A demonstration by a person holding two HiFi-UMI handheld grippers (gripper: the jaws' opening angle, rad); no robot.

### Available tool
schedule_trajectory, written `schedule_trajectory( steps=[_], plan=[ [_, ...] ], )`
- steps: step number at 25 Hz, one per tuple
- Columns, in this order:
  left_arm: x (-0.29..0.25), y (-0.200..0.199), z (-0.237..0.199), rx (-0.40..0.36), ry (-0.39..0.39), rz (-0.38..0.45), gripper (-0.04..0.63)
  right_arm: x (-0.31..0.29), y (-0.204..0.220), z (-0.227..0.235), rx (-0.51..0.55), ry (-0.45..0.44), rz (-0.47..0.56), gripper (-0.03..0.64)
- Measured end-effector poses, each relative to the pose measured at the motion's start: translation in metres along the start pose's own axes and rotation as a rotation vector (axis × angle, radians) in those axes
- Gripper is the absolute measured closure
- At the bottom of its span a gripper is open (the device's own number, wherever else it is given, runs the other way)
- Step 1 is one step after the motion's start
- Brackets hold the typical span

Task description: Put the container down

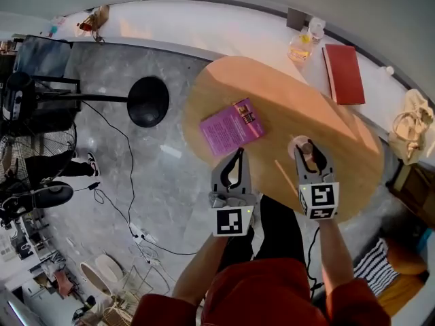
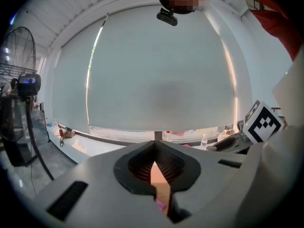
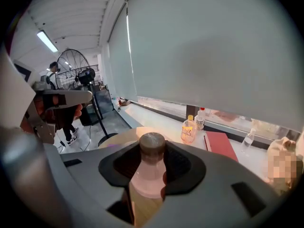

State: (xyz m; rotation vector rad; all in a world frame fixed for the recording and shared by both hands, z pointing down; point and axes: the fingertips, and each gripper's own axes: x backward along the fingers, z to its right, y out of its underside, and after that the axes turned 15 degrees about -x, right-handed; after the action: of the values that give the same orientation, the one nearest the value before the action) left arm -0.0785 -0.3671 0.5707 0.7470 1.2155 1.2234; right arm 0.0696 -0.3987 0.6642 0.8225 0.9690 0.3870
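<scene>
The container [image 3: 151, 172] is a small clear bottle with pale pink contents and a grey-brown cap. My right gripper [image 1: 309, 153] is shut on its body, and the cap sticks up above the jaws. In the head view the container [image 1: 304, 147] is over the right part of the round wooden table [image 1: 272, 94]. I cannot tell whether its base touches the top. My left gripper [image 1: 238, 156] is at the table's near edge, just below a pink book [image 1: 232, 126]. Its jaws are shut with nothing in them, and only a thin slit shows between them in the left gripper view [image 2: 154, 167].
A thin stick [image 1: 285, 177] lies on the table between the grippers. On the white ledge behind are a red book [image 1: 343, 73] and bottles [image 1: 302, 43]. A cloth bag [image 1: 411, 124] sits at the right. A black stand base [image 1: 148, 100] and cables are on the floor at the left.
</scene>
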Motion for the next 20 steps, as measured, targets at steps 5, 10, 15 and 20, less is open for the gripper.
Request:
schedule_trajectory(
  steps=[5, 10, 15, 20],
  plan=[
    [-0.022, 0.029, 0.003, 0.009, -0.001, -0.036, 0.589, -0.043, 0.028, 0.011, 0.017, -0.001, -0.051, 0.477],
    [-0.035, 0.057, 0.005, 0.031, -0.001, -0.075, 0.589, -0.077, 0.048, 0.025, 0.021, 0.017, -0.080, 0.477],
    [-0.041, 0.082, 0.009, 0.059, 0.000, -0.117, 0.589, -0.103, 0.066, 0.036, 0.032, 0.028, -0.109, 0.477],
    [-0.039, 0.100, 0.011, 0.070, -0.003, -0.144, 0.589, -0.122, 0.086, 0.039, 0.030, 0.038, -0.128, 0.477]
  ],
)
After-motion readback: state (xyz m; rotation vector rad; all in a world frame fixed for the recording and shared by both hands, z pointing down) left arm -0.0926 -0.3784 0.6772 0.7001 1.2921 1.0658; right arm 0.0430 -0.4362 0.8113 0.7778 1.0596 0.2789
